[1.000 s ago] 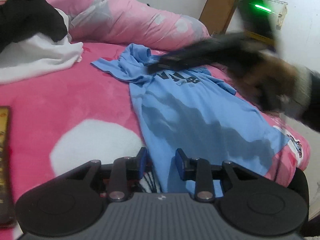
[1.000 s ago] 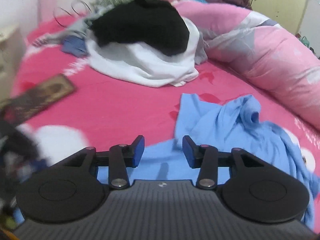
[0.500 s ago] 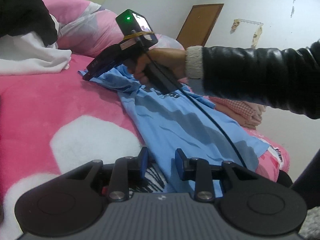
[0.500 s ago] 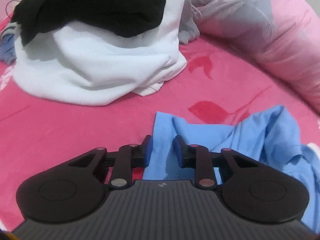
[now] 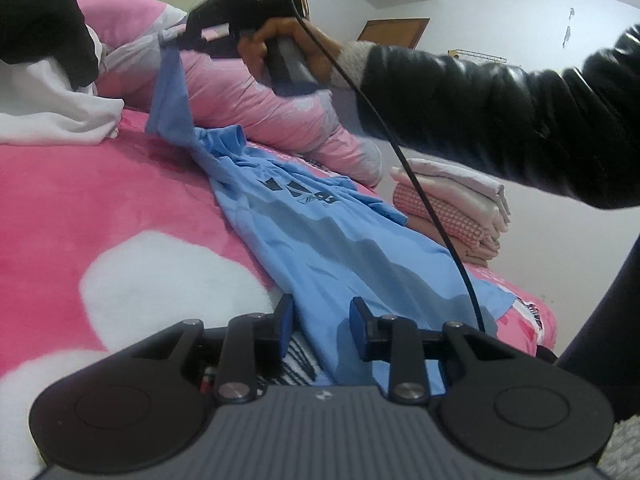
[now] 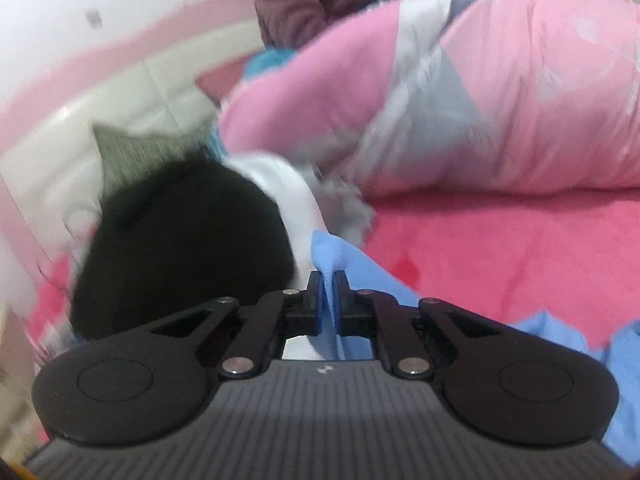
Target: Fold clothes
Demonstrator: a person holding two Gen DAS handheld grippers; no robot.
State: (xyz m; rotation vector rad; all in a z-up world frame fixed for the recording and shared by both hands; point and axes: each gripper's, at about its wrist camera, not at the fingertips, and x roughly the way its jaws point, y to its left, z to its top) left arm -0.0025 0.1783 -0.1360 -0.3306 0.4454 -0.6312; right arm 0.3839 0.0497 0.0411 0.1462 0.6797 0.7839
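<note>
My right gripper (image 6: 327, 280) has its jaws clenched on a fold of the light blue T-shirt (image 5: 320, 240); from the left wrist camera I see that corner, likely a sleeve, lifted off the bed (image 5: 100, 184) while the rest of the shirt lies flat on the pink and white blanket. Its long axis runs from the raised corner at upper left down toward my left gripper (image 5: 320, 320), with the hem nearest me. The dark printed lettering across the chest is upside down from here and too distorted to read. My left jaws stand partly apart around the hem edge; I cannot tell whether the pads press the cloth. A stack of folded clothes (image 5: 452, 208) sits beside the shirt on its right.
</note>
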